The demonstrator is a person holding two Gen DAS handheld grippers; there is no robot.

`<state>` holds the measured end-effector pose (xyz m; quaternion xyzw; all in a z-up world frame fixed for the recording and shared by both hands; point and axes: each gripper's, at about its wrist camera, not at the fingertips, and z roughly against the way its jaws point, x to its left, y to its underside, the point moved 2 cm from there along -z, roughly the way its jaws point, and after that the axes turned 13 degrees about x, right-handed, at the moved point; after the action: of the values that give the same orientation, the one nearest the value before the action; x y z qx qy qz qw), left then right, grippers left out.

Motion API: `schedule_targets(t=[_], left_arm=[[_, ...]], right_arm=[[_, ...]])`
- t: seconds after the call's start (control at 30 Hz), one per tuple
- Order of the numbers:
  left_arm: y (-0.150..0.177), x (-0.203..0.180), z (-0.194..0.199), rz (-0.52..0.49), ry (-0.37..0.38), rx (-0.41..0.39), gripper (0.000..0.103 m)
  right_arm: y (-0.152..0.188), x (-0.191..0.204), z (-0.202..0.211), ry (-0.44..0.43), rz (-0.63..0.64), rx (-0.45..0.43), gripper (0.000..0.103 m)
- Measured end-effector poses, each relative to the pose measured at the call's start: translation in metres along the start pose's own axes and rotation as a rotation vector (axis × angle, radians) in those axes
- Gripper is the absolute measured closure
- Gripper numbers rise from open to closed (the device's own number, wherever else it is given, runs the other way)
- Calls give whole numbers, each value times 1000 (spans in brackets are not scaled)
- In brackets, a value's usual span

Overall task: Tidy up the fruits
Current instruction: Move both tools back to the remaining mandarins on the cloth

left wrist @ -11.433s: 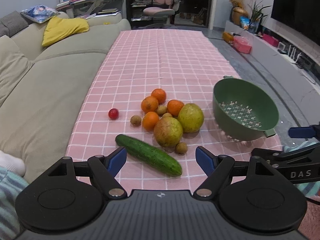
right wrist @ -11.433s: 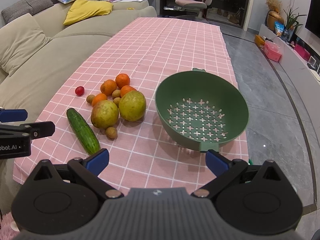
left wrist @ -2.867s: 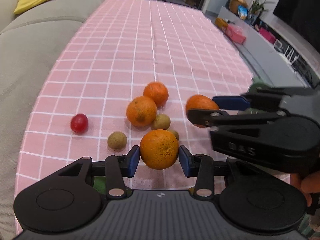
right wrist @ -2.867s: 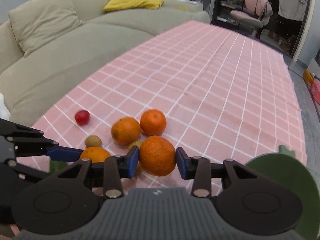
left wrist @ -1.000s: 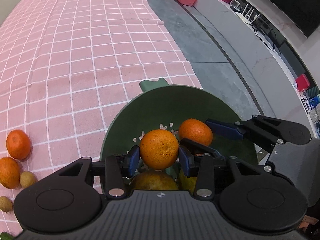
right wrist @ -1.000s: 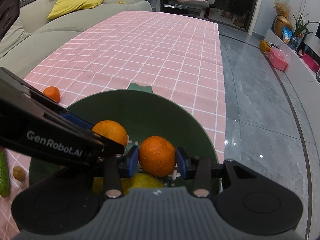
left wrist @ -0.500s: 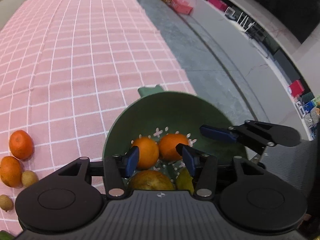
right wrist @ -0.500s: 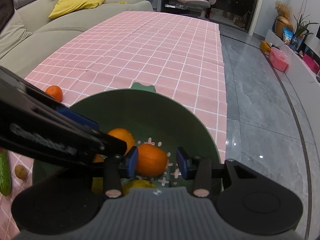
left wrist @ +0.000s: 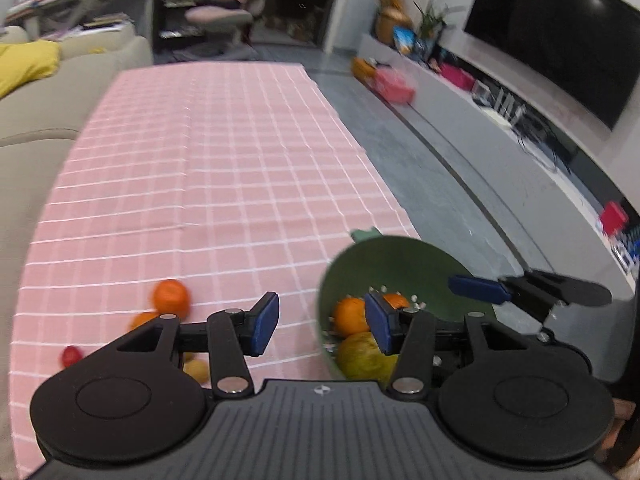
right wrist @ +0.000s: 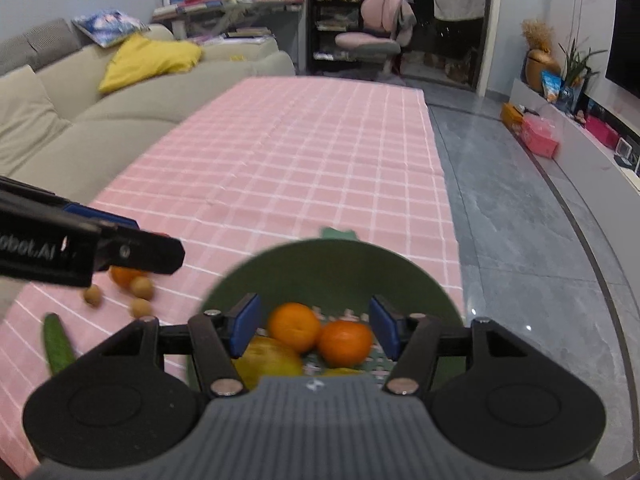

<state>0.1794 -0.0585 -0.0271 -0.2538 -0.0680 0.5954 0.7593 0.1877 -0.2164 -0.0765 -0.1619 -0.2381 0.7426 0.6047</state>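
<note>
A green colander (right wrist: 336, 258) (left wrist: 404, 256) stands at the near right of the pink checked tablecloth. It holds two oranges (right wrist: 294, 326) (right wrist: 346, 341) and two yellow-green pears (right wrist: 268, 360) (left wrist: 360, 354). My right gripper (right wrist: 314, 330) is open and empty above the colander. My left gripper (left wrist: 320, 322) is open and empty, above the colander's left rim. Two oranges (left wrist: 171, 298) (left wrist: 142, 319), a red cherry tomato (left wrist: 71, 355), small brown fruits (right wrist: 141, 288) and a cucumber (right wrist: 58, 344) lie on the cloth to the left.
A beige sofa (right wrist: 80, 120) runs along the table's left side. The table's right edge (right wrist: 444, 184) drops to a grey floor. A TV bench (left wrist: 500, 120) stands at the right.
Both grippers opened wider and drew up and back from the colander. The two oranges they let go now rest inside it. The left gripper swung left toward the loose fruit.
</note>
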Motion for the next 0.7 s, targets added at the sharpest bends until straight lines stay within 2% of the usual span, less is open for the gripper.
schedule_targets(t=[0.13, 0.23, 0.5, 0.7], left_arm=[[17, 17, 22, 25, -42, -35, 44], [36, 33, 34, 43, -93, -39, 44], [83, 77, 48, 138, -168, -15, 44], [92, 106, 51, 212, -184, -18, 46]], right_arm=[[4, 23, 18, -26, 18, -42, 39], [8, 38, 25, -39, 26, -52, 31], [21, 84, 35, -138, 87, -54, 31], [25, 114, 30, -176, 152, -73, 39]])
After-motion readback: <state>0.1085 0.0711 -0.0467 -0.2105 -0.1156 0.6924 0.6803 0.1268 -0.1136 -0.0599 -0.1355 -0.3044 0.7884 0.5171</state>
